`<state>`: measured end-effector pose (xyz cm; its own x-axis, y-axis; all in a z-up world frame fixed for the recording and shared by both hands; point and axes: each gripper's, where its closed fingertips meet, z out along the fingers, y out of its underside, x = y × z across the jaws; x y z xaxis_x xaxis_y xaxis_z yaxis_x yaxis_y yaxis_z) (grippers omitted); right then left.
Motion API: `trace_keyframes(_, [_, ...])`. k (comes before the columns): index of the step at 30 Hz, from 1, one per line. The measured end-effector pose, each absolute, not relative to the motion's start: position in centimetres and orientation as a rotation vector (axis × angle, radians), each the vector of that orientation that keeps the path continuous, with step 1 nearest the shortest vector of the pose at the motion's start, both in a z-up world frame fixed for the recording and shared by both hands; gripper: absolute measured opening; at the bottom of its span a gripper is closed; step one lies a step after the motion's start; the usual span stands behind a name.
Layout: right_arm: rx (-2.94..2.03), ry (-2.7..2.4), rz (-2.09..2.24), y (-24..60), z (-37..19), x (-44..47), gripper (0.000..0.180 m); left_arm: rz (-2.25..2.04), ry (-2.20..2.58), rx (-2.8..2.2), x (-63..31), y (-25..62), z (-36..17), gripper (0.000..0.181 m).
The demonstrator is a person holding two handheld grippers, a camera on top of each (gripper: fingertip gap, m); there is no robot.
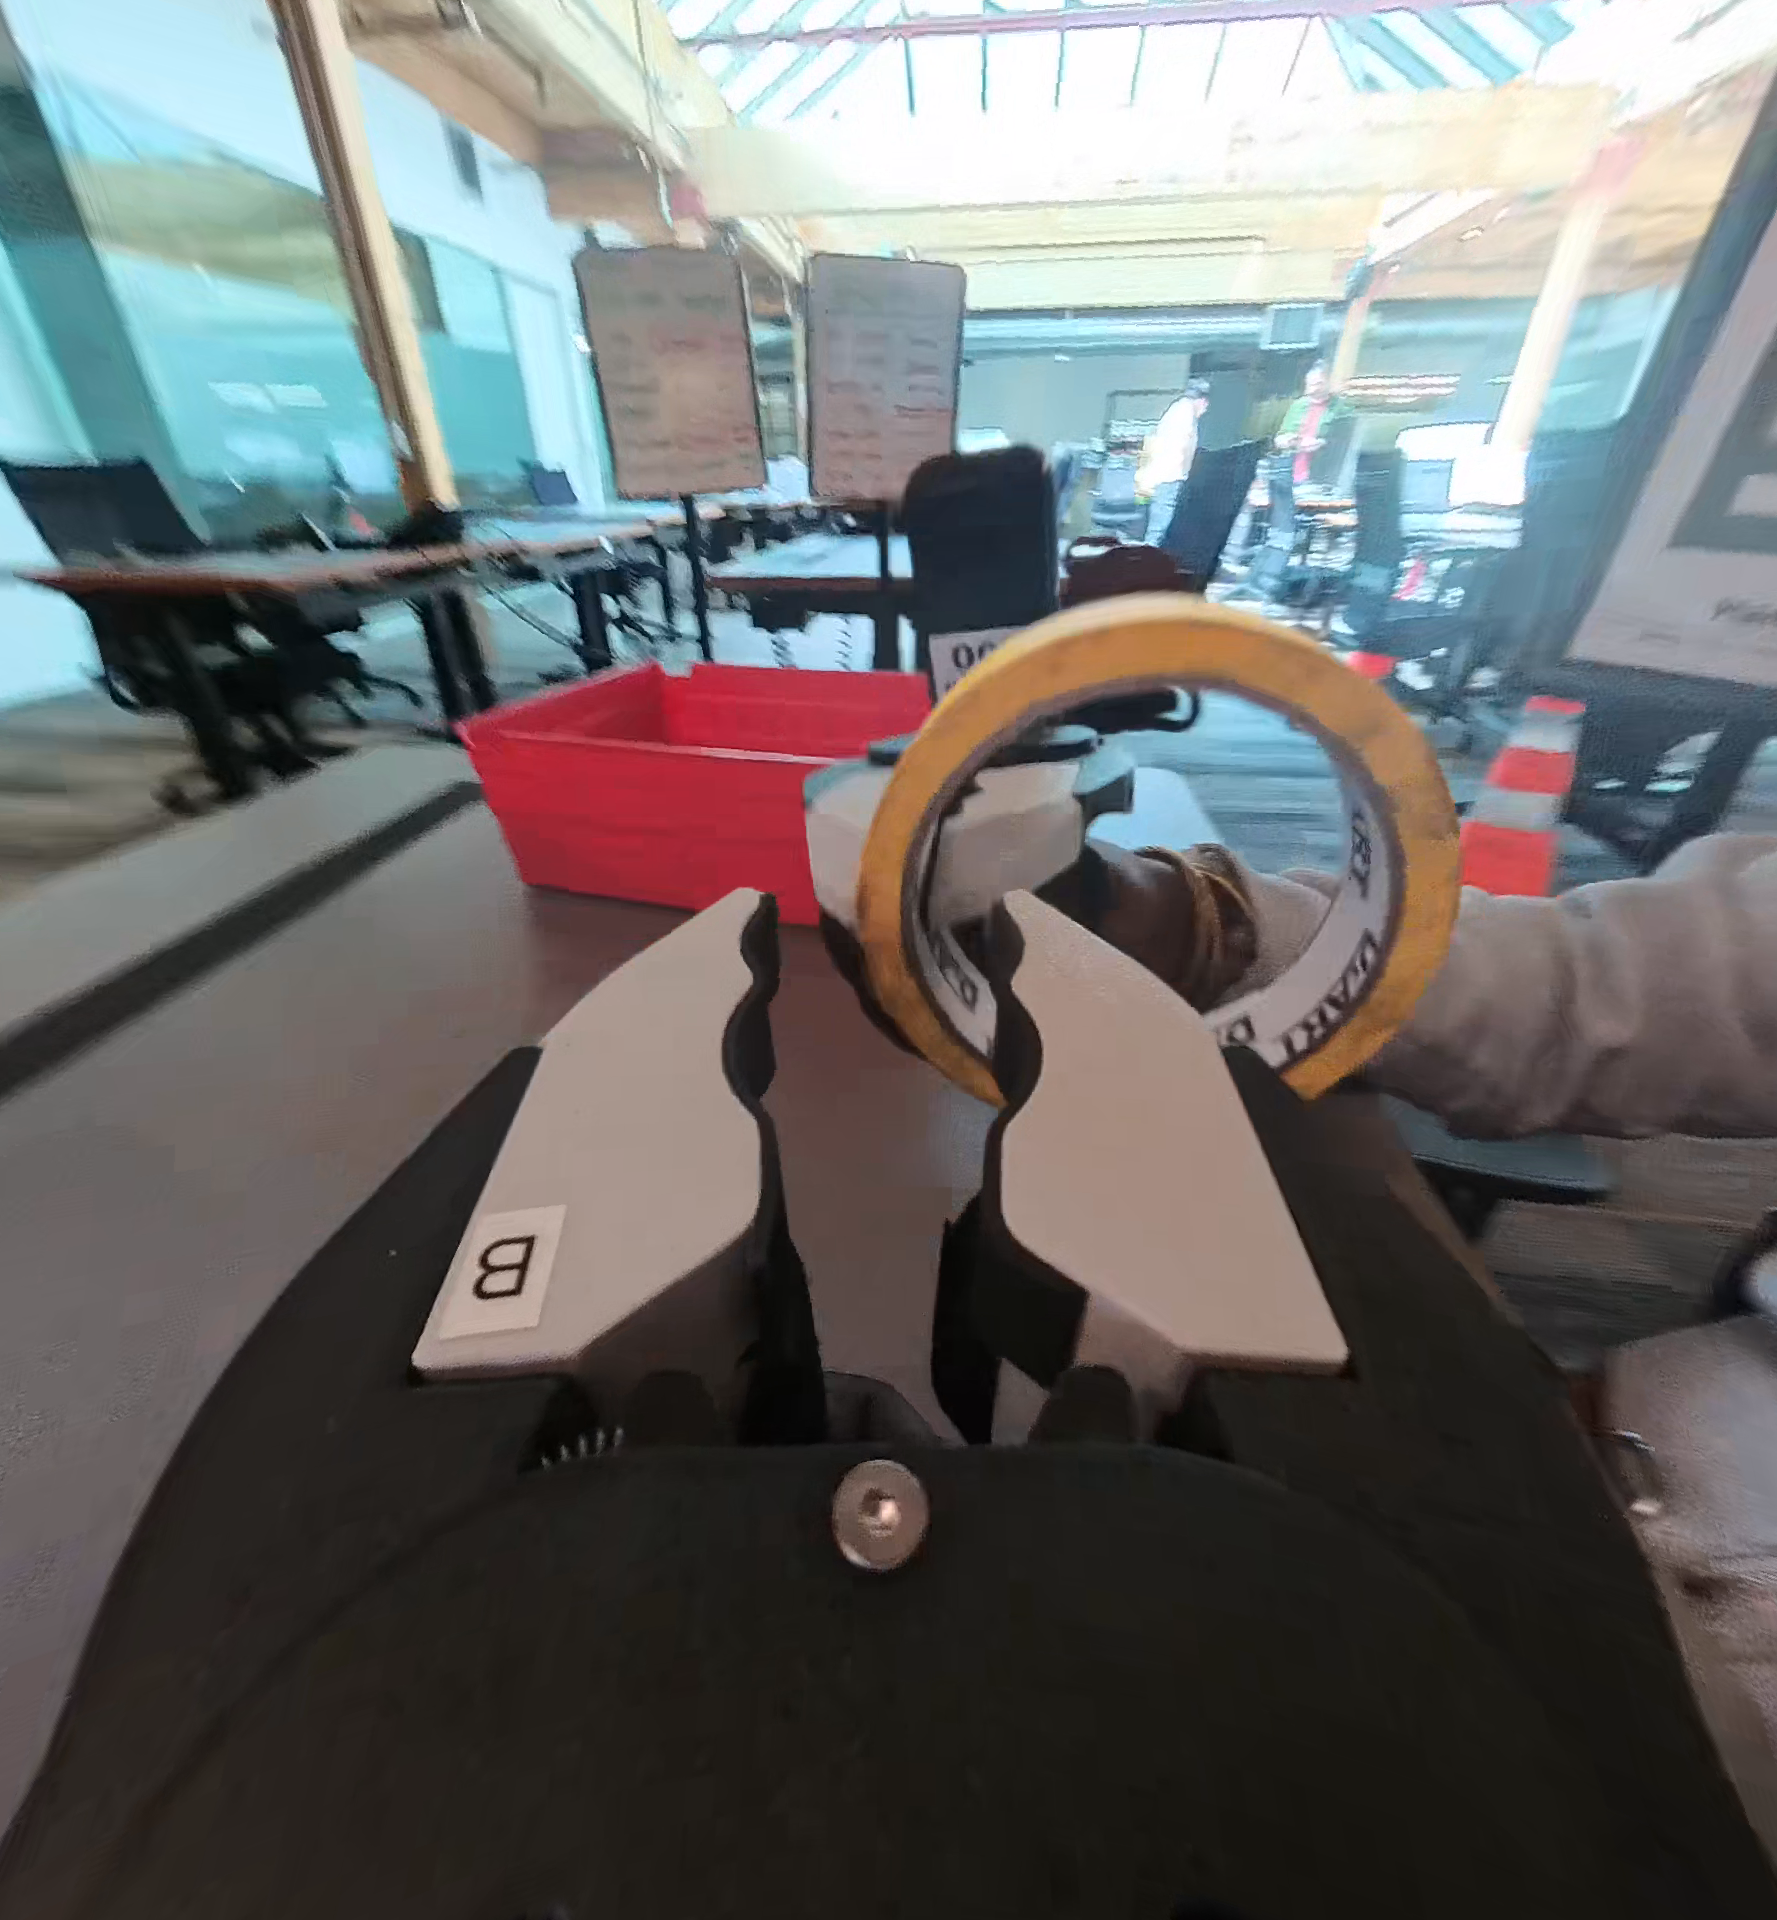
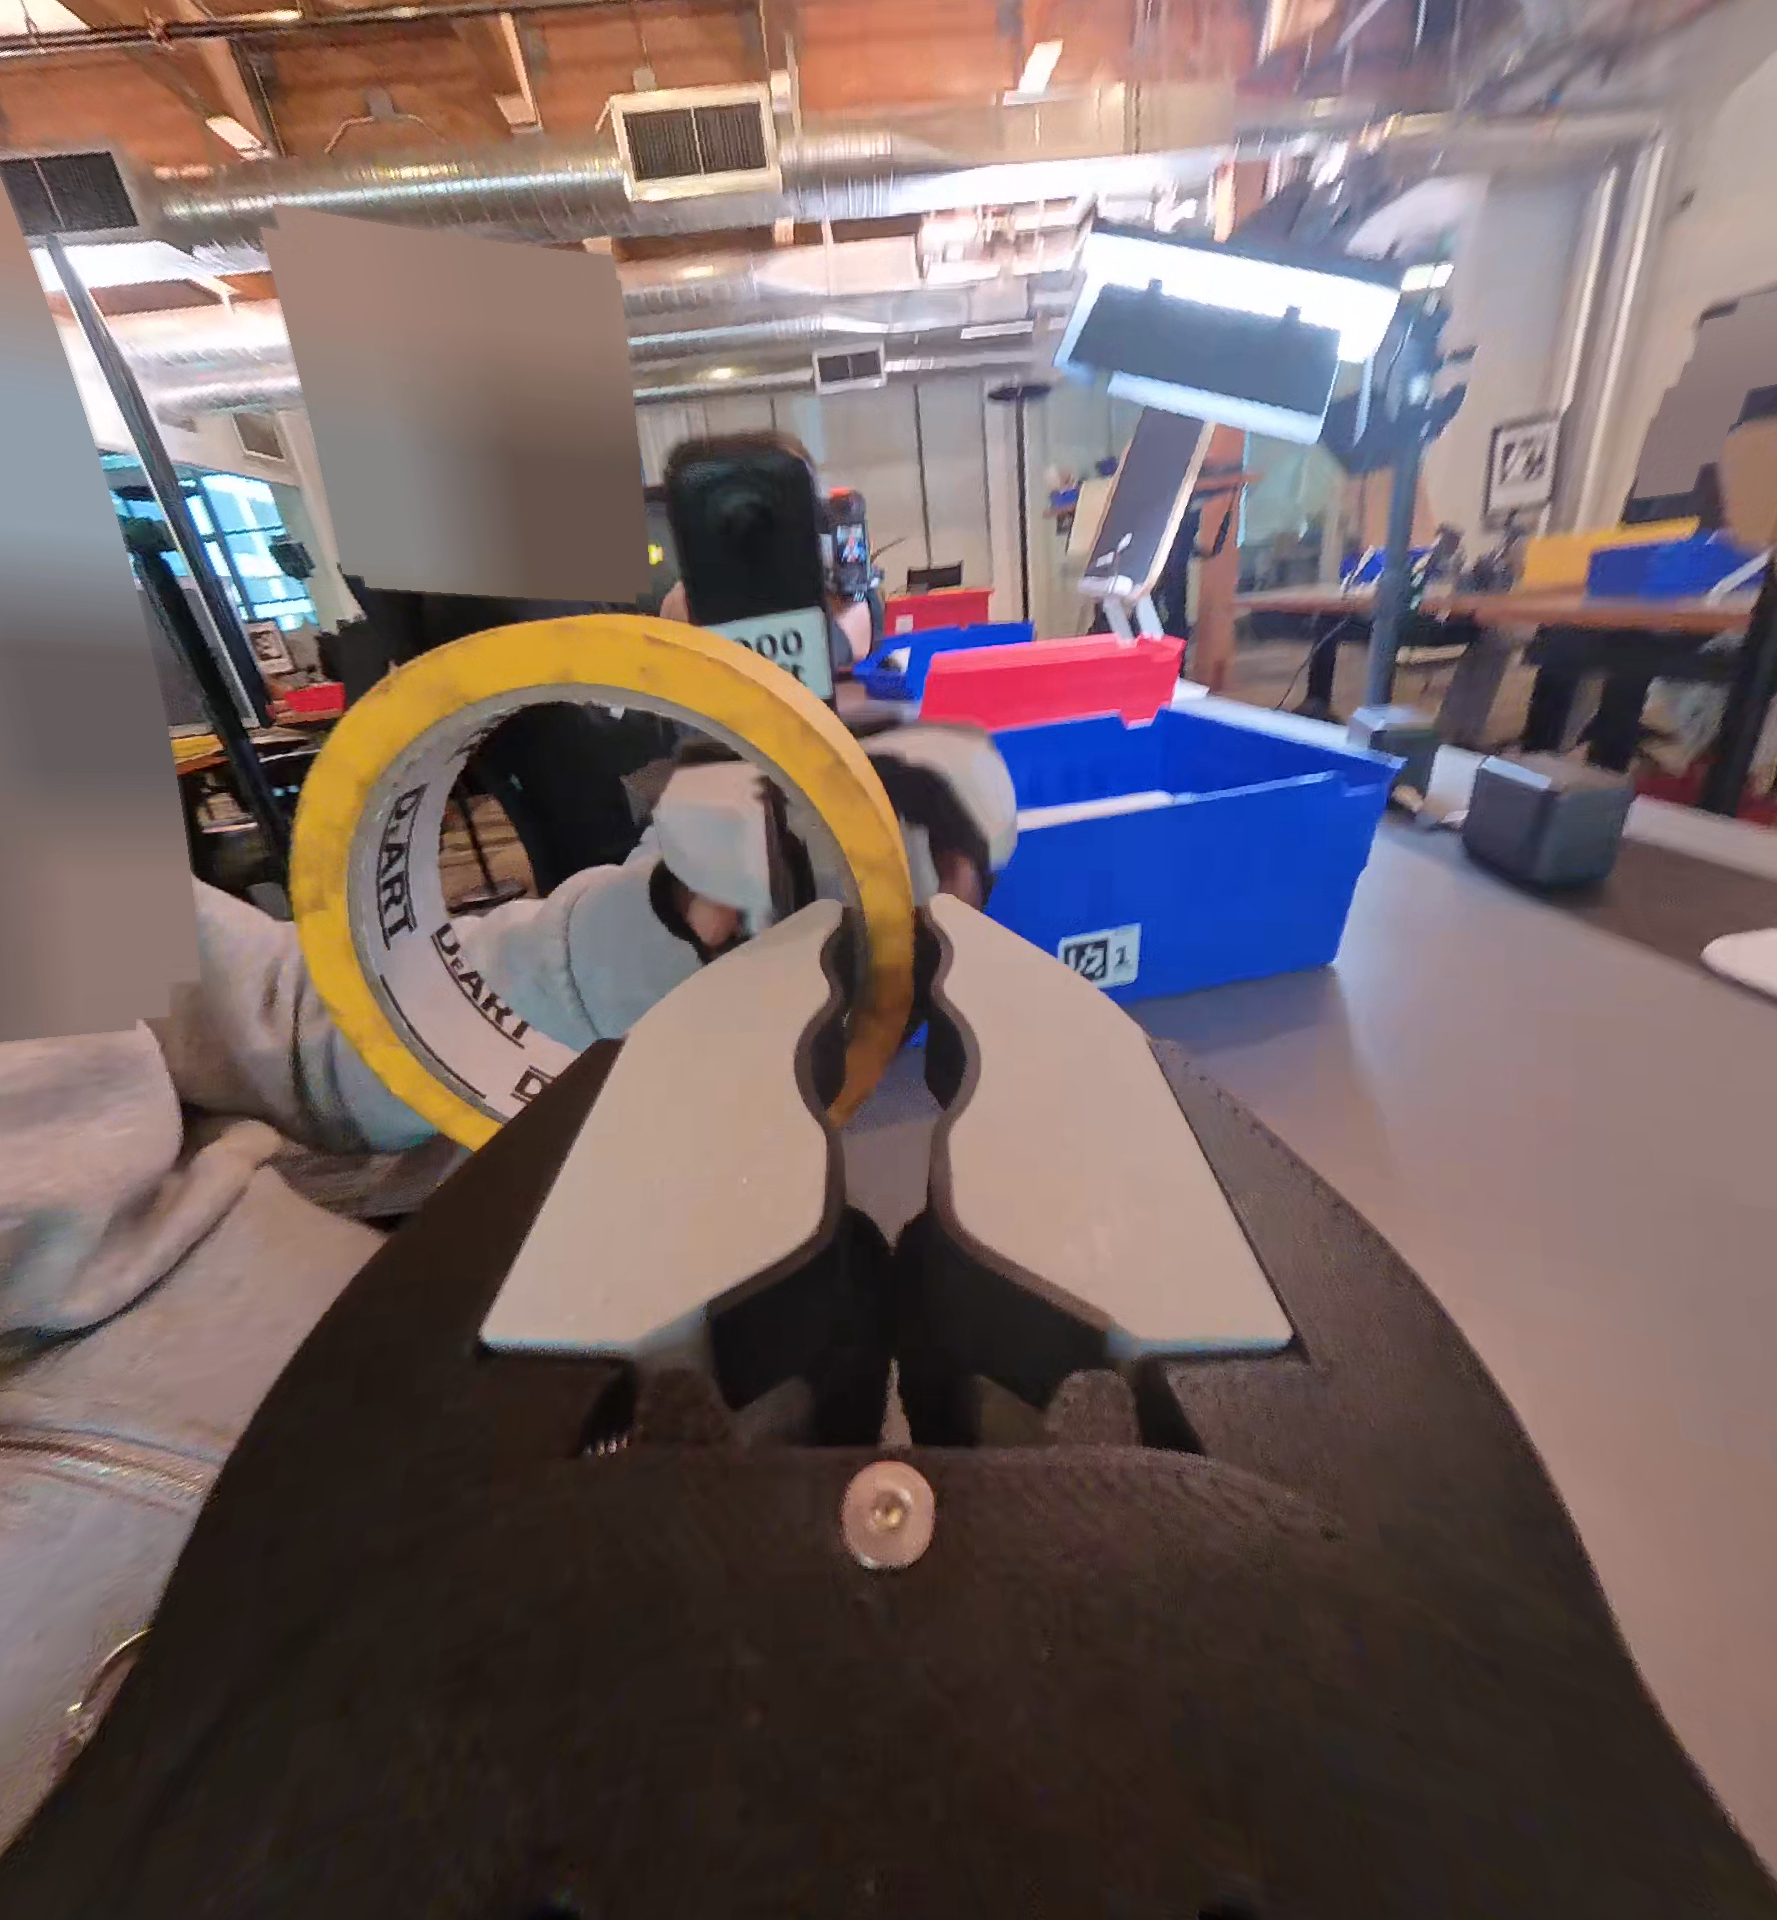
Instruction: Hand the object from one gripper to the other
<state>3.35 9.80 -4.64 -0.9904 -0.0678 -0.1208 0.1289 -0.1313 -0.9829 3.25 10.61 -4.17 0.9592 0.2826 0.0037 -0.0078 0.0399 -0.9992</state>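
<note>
A yellow tape roll (image 1: 1383, 758) with a white printed core is held upright in the air above the table. My right gripper (image 2: 886, 914) is shut on the roll's (image 2: 572, 649) right rim. In the left wrist view its white fingers (image 1: 1009, 821) pinch the roll's far-left rim. My left gripper (image 1: 882, 914) is open, with the roll's near rim between its fingers, close against the right finger. In the right wrist view its fingers (image 2: 718, 847) stand one inside and one outside the ring.
A red bin (image 1: 655, 810) stands on the dark table (image 1: 240, 1143) behind the roll. A blue bin (image 2: 1175, 862) with a red bin (image 2: 1050, 675) behind it stands on the table (image 2: 1486, 1143). A small grey box (image 2: 1549, 821) sits farther right. Grey sleeves (image 1: 1590, 987) hold the grippers. My left and right fingertips are right by each other.
</note>
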Motion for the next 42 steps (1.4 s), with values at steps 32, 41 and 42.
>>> trace_keyframes(32, [0.237, 1.827, -1.875, 8.5, -6.9, 4.5, 0.012, 0.724, 0.029, -1.504, 3.7, 10.4, -2.6, 0.01])
trace_keyframes(41, [0.125, 1.95, -2.138, 9.4, -5.4, 3.5, 0.01, 0.496, -0.157, -1.53, 2.8, 10.9, -3.9, 0.035])
trace_keyframes(42, [0.097, 1.956, -2.183, 9.6, -5.1, 3.5, 0.01, 0.413, -0.188, -1.53, 3.0, 11.1, -4.1, 0.037])
